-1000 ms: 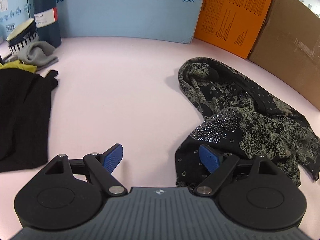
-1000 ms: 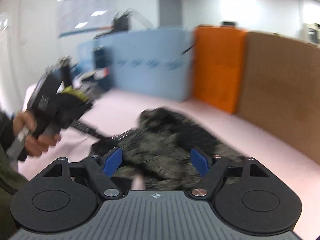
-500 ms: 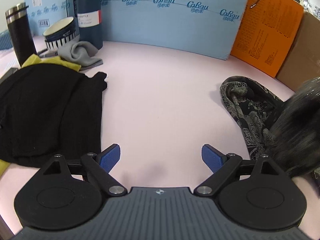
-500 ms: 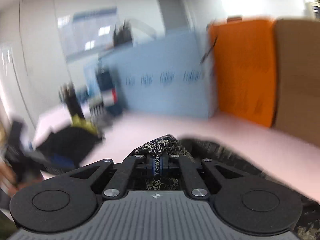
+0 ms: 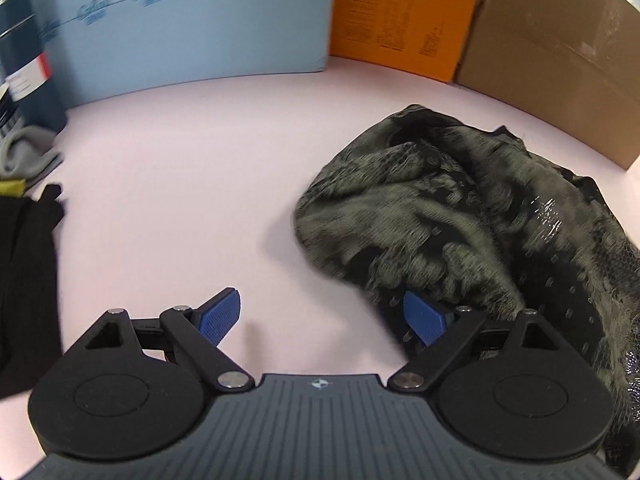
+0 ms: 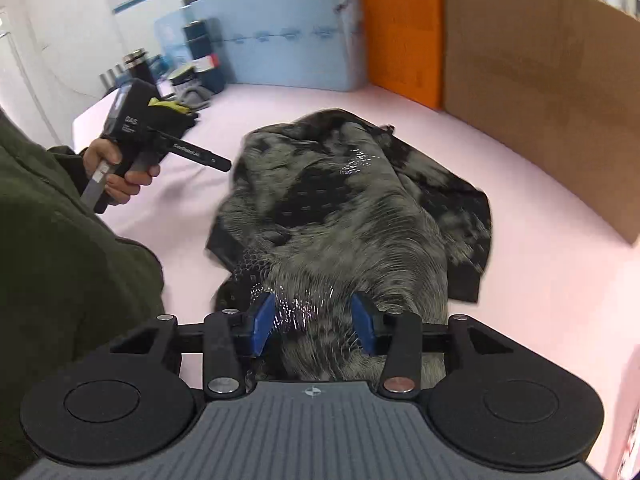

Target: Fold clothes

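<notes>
A black garment with a pale lace pattern and sequins (image 5: pixel 472 216) lies crumpled on the pink table (image 5: pixel 192 184); it also shows in the right wrist view (image 6: pixel 348 200). My left gripper (image 5: pixel 324 316) is open and empty, its right finger at the garment's near edge. My right gripper (image 6: pixel 314 322) has its jaws partly apart with a bunch of the patterned fabric between the blue pads (image 6: pixel 262 320). The left gripper body (image 6: pixel 132 120) shows in the right wrist view, left of the garment.
A black garment (image 5: pixel 24 272) lies at the left with a grey cloth (image 5: pixel 24 152) and a dark canister (image 5: pixel 24 64) behind it. A blue box (image 5: pixel 192 28), an orange box (image 5: pixel 404 12) and a brown cardboard box (image 5: pixel 560 64) wall the table's far side.
My right gripper, shut on the fabric half a second ago, now has its jaws wider apart and sits lower over the garment. My left gripper swung back right towards the patterned garment.
</notes>
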Demonstrator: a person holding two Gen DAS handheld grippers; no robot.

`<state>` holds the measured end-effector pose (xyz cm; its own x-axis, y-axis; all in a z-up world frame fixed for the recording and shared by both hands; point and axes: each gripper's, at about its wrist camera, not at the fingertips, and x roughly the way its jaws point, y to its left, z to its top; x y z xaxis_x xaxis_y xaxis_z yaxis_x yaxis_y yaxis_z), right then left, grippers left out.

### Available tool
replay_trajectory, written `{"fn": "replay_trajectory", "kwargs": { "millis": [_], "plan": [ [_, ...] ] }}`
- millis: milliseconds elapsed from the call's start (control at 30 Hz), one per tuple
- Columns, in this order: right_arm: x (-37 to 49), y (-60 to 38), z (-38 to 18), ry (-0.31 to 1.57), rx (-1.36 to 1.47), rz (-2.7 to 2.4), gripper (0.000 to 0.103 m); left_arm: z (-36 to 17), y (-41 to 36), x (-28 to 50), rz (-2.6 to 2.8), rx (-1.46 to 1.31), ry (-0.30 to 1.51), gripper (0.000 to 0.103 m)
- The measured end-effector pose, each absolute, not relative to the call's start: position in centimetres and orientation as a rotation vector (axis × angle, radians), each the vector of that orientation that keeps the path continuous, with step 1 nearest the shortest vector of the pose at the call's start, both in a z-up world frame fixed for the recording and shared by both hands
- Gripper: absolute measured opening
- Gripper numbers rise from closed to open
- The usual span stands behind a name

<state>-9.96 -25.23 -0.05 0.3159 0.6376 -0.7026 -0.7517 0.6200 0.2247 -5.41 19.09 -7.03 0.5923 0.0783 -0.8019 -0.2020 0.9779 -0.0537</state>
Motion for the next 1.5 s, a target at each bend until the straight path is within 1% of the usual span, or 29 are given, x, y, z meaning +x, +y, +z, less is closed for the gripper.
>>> {"fn": "replay_trajectory", "kwargs": {
  "millis": [33, 67, 133, 233, 333, 400, 467, 500, 633, 700, 767, 833, 867, 900, 967, 1033, 1100, 1133, 1200, 1233, 1267, 1300, 1333, 1367, 1400, 1433, 1500],
  "plan": [
    [-9.9, -25.8, -0.3, 0.847, -0.126, 0.892, 0.049, -7.1, 18.8, -4.9, 0.163, -0.137, 0.925, 0.088],
    [-9.6, -25.9, -0.4, 0.810, -0.083, 0.850, 0.068, -7.2, 18.8, -4.3, 0.173, -0.133, 0.928, 0.088],
    [-8.7, -25.8, -0.6, 0.734, -0.012, 0.768, 0.079, -7.3, 18.9, -3.6, 0.191, -0.127, 0.936, 0.088],
    [-6.4, -24.2, -1.2, 0.673, 0.031, 0.711, 0.079, -6.9, 19.2, -2.9, 0.206, -0.119, 0.934, 0.088],
    [-3.4, -21.9, -1.1, 0.637, 0.018, 0.737, 0.078, -6.0, 19.4, -2.1, 0.207, -0.073, 0.892, 0.088],
    [-0.8, -19.6, -1.3, 0.624, -0.016, 0.770, 0.072, -5.7, 19.3, -1.4, 0.221, -0.016, 0.866, 0.088],
    [2.4, -16.8, -1.8, 0.635, -0.050, 0.792, 0.048, -5.7, 19.1, -0.4, 0.240, 0.049, 0.847, 0.088],
    [4.2, -15.4, -2.2, 0.661, -0.061, 0.806, 0.045, -5.8, 19.0, 0.1, 0.250, 0.077, 0.842, 0.088],
    [10.8, -11.2, -6.0, 0.800, -0.079, 0.798, 0.045, -6.5, 18.3, 1.3, 0.253, 0.191, 0.823, 0.088],
    [13.0, -10.2, -8.0, 0.863, -0.076, 0.787, 0.039, -7.1, 17.9, 1.7, 0.229, 0.263, 0.820, 0.089],
    [14.1, -9.6, -8.8, 0.906, -0.076, 0.833, 0.002, -7.6, 17.4, 2.1, 0.209, 0.336, 0.806, 0.088],
    [14.7, -9.0, -8.3, 0.896, -0.089, 0.879, 0.002, -8.1, 17.0, 2.5, 0.195, 0.411, 0.780, 0.079],
    [15.0, -9.2, -7.3, 0.844, -0.109, 0.855, 0.002, -8.0, 17.2, 2.9, 0.197, 0.422, 0.771, 0.067],
    [15.4, -9.4, -6.2, 0.789, -0.128, 0.828, 0.002, -7.9, 17.3, 3.3, 0.199, 0.433, 0.761, 0.062],
    [16.6, -10.7, -4.2, 0.693, -0.150, 0.730, 0.002, -7.3, 17.9, 5.0, 0.243, 0.449, 0.726, 0.060],
    [17.9, -12.0, -2.6, 0.628, -0.193, 0.648, 0.002, -6.3, 18.8, 7.7, 0.345, 0.458, 0.688, 0.060],
    [19.1, -13.0, -1.9, 0.609, -0.248, 0.591, 0.002, -5.1, 19.9, 10.6, 0.465, 0.450, 0.661, 0.060],
    [19.6, -13.6, -1.9, 0.615, -0.259, 0.571, 0.002, -4.3, 20.6, 11.5, 0.486, 0.401, 0.664, 0.062],
    [20.3, -14.6, -2.2, 0.640, -0.272, 0.550, 0.003, -2.8, 22.0, 12.7, 0.492, 0.291, 0.674, 0.075],
    [20.3, -15.1, -2.3, 0.651, -0.283, 0.536, 0.005, -2.4, 22.4, 12.5, 0.464, 0.251, 0.676, 0.078],
    [20.0, -15.7, -2.4, 0.647, -0.291, 0.519, 0.007, -2.0, 22.7, 12.2, 0.437, 0.211, 0.679, 0.081],
    [19.5, -16.3, -2.4, 0.642, -0.298, 0.501, 0.010, -2.3, 22.6, 10.7, 0.377, 0.203, 0.691, 0.081],
    [18.9, -16.9, -2.4, 0.635, -0.295, 0.482, 0.019, -2.6, 22.5, 9.2, 0.316, 0.196, 0.704, 0.081],
    [18.1, -17.6, -2.4, 0.632, -0.285, 0.470, 0.032, -3.0, 22.3, 7.6, 0.255, 0.188, 0.716, 0.081],
    [16.9, -18.1, -2.6, 0.642, -0.274, 0.480, 0.038, -3.3, 22.2, 6.1, 0.194, 0.181, 0.727, 0.081],
    [15.7, -18.7, -2.8, 0.652, -0.262, 0.492, 0.041, -3.7, 22.0, 4.6, 0.133, 0.173, 0.738, 0.081],
    [13.3, -19.7, -3.2, 0.673, -0.239, 0.517, 0.041, -4.4, 21.7, 1.5, 0.011, 0.157, 0.758, 0.081]
  ]
}}
